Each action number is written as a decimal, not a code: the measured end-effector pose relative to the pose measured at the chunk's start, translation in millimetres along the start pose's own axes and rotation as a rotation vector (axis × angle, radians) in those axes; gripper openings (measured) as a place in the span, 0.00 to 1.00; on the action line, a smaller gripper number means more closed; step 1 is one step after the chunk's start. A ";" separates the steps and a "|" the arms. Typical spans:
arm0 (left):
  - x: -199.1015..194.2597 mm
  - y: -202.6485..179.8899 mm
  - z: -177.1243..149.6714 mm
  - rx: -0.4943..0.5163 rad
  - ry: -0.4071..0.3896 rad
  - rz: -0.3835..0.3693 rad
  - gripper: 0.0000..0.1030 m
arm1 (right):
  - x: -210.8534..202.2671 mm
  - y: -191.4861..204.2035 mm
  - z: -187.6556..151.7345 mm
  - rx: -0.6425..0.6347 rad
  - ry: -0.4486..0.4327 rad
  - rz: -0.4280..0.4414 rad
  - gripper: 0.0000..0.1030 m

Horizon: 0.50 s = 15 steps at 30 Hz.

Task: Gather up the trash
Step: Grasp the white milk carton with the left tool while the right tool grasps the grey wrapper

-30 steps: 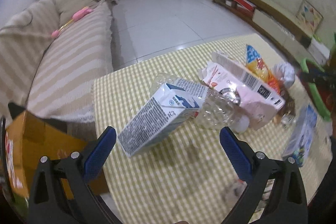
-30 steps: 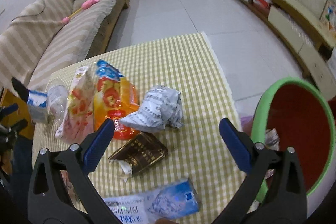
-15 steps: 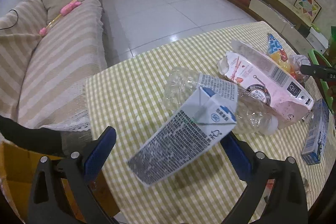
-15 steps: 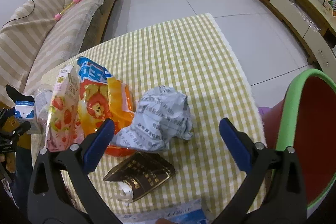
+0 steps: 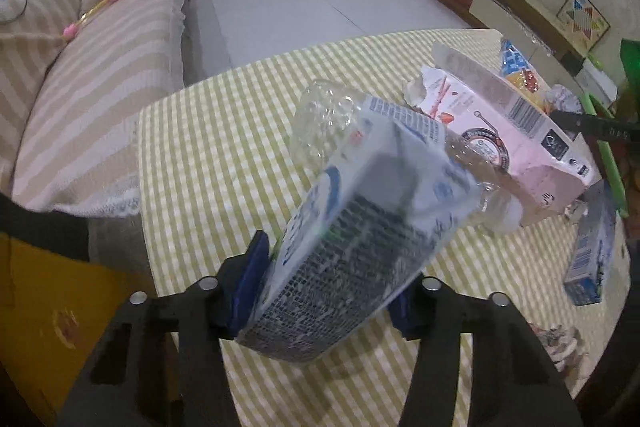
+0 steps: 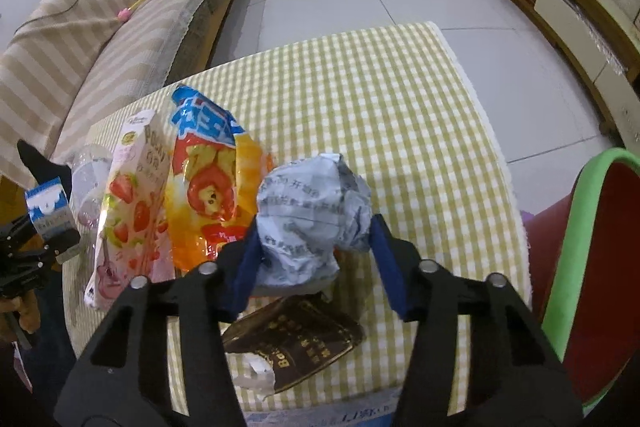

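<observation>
Checked tablecloth (image 6: 360, 95) carries the trash. Left gripper (image 5: 326, 281) is closing on the milk carton (image 5: 360, 235), pads at its sides. Right gripper (image 6: 314, 261) is closing around the paper wad (image 6: 314, 215), beside the bin (image 6: 580, 227), likely for a short drop.

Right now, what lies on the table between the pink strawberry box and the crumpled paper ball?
In the right wrist view, an orange snack bag lies between the pink strawberry box and the crumpled paper ball.
</observation>
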<state>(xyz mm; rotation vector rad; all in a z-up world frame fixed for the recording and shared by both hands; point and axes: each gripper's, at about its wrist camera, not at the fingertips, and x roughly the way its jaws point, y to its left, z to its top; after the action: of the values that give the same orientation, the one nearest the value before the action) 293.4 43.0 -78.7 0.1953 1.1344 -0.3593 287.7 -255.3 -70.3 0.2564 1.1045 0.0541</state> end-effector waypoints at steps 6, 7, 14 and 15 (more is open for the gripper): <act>-19.3 -4.7 -17.9 -0.060 -0.022 -0.047 0.45 | -17.7 -1.1 -8.5 0.002 -0.028 0.011 0.48; -23.5 -5.0 -20.1 -0.074 -0.029 -0.053 0.45 | -23.4 -2.0 -10.7 -0.003 -0.038 0.012 0.48; -45.5 -9.2 -31.2 -0.157 -0.070 -0.076 0.44 | -55.7 -0.3 -16.5 -0.016 -0.097 0.035 0.48; -49.4 -10.2 -31.2 -0.169 -0.078 -0.081 0.44 | -61.3 1.3 -16.7 -0.022 -0.108 0.038 0.48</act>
<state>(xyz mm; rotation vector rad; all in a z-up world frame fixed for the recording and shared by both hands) 244.7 52.9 -46.4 -0.0133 1.0919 -0.3374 245.3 -261.5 -23.4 0.2579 0.9910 0.0846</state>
